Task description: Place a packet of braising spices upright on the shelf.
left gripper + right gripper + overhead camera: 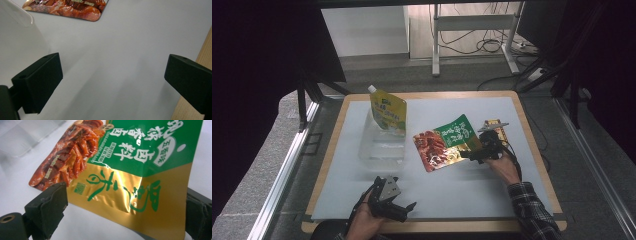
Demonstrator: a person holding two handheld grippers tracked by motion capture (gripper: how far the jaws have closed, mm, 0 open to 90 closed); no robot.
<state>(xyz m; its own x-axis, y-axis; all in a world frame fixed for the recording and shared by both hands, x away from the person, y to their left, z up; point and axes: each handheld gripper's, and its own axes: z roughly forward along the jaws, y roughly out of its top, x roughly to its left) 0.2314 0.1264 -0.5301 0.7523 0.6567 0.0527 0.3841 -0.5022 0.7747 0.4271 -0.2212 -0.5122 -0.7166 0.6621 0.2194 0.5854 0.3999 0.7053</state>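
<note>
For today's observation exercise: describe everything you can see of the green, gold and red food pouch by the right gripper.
The food pouch is a flat, glossy foil-like packet: a green panel with white characters, a gold band with green script, and a red-brown photo of food. It lies slanted on the white table mat, its gold end apparently raised between the jaws of the right gripper, beside the clear plastic container.

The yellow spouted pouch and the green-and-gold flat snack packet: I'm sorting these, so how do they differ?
The yellow spouted pouch has a white cap; the green-and-gold flat snack packet has none. The pouch stands in the clear plastic bin; the packet lies at the right gripper, its edge between the jaws. Both are printed, glossy food packs.
</note>
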